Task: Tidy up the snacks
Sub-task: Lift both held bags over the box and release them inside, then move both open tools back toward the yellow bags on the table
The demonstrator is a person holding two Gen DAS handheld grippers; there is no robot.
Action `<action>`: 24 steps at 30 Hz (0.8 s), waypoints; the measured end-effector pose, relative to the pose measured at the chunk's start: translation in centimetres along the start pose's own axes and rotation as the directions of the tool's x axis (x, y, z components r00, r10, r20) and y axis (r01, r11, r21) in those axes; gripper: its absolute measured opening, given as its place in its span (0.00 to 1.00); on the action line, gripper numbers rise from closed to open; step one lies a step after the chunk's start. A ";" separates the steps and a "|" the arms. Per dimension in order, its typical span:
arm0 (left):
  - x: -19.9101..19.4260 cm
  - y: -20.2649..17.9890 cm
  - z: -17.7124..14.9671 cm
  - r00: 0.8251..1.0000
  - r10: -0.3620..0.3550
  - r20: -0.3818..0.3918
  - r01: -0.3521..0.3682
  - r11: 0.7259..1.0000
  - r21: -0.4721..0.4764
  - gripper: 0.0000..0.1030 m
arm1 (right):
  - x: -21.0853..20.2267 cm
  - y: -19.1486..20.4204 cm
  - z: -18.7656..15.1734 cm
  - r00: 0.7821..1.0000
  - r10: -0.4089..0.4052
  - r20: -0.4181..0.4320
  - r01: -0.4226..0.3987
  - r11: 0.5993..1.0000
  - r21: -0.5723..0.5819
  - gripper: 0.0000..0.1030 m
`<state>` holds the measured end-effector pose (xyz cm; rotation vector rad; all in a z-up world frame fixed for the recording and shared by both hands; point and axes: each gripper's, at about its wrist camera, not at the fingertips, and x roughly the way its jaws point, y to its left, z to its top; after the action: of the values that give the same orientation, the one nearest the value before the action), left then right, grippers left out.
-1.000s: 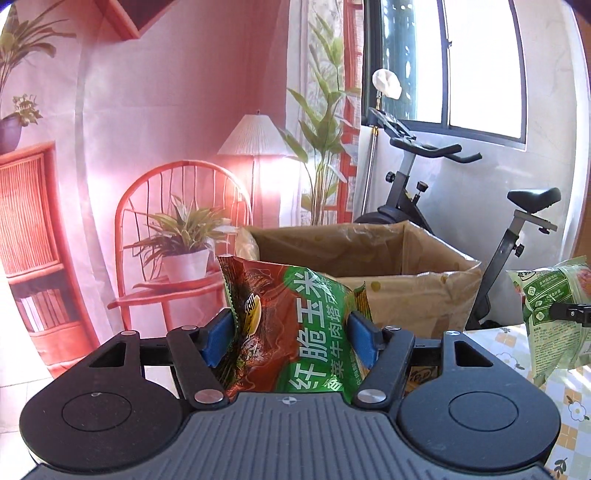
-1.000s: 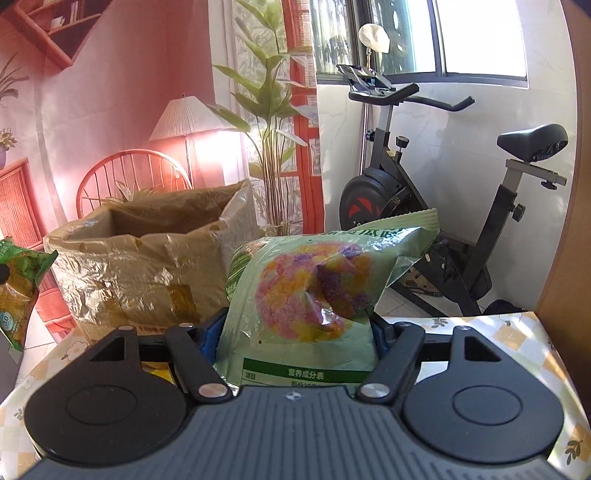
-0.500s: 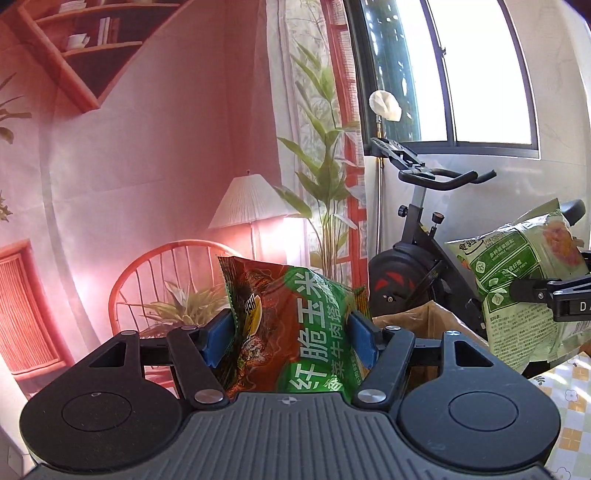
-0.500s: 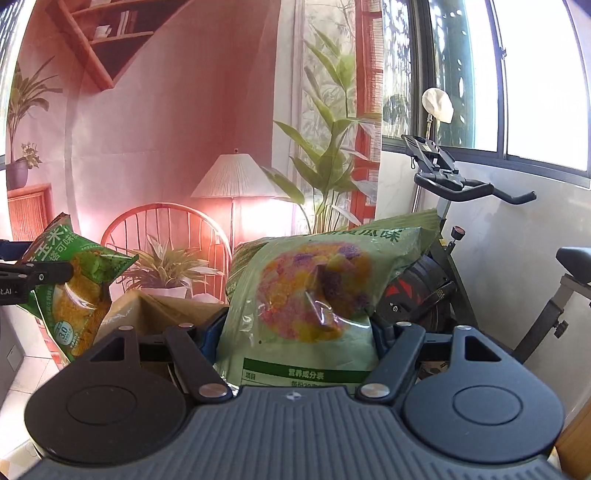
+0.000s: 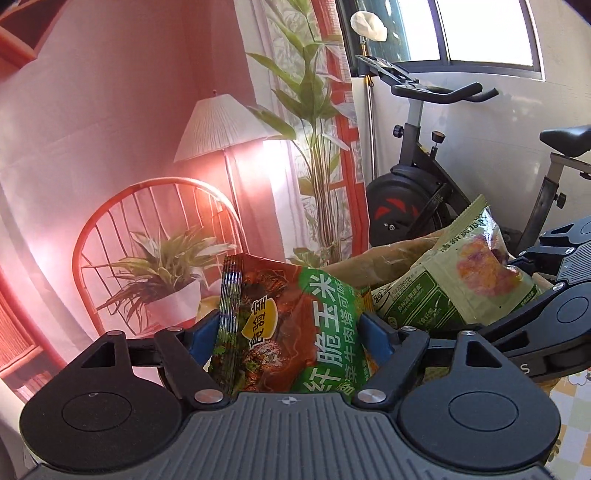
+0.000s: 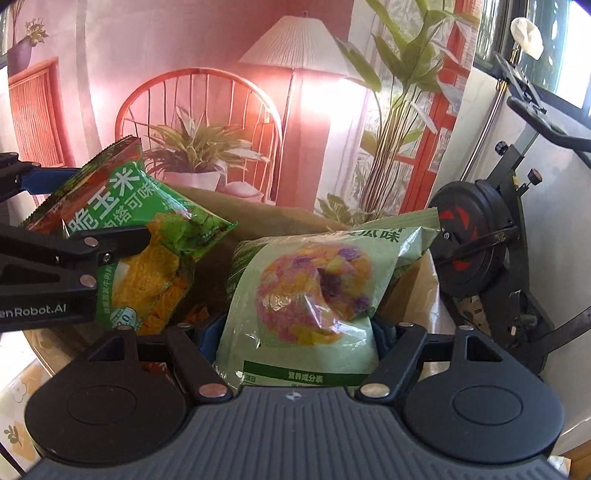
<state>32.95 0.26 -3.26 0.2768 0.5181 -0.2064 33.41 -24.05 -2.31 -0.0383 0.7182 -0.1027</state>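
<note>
- The left claw (image 5: 291,328) is framing a red-and-green corn snack bag (image 5: 295,325) between its blue pads; its jaws have just been opening, the bag is standing between them, and whether the pads are pressing on it I cannot tell.
- The right claw (image 6: 295,332) is grasping a pale green snack bag (image 6: 314,295) printed with pink, orange and purple pieces, the blue pads sitting against both of its sides.
- Both bags are hanging side by side, just over the open brown paper bag (image 6: 266,218).
- The paper bag is standing on a surface covered with a flower-patterned checked cloth (image 6: 14,398).
- Behind it, a pink backdrop (image 6: 192,40) is showing a printed lamp, a red chair and potted plants.
- At the right, a black exercise bike (image 5: 417,184) is standing beneath a bright window (image 5: 487,29).
</note>
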 end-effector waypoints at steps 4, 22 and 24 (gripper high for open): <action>-0.4 0.8 -0.8 1.000 0.008 -0.007 -0.008 1.000 -0.024 0.82 | -0.7 -0.4 -0.2 1.000 -0.002 0.021 0.001 1.000 0.010 0.85; -10.4 1.3 -4.6 1.000 -0.018 0.012 0.020 0.978 -0.206 0.83 | -12.4 -3.9 -9.3 0.991 -0.026 0.131 0.000 0.981 0.192 0.86; -11.5 0.9 -5.1 1.000 -0.018 0.017 0.021 0.978 -0.207 0.83 | -13.9 -4.1 -10.6 0.989 -0.032 0.148 0.000 0.977 0.213 0.86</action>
<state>21.09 4.13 -1.47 0.0673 0.5229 -0.1720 15.75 -26.61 -0.92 0.1511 0.5531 -0.1898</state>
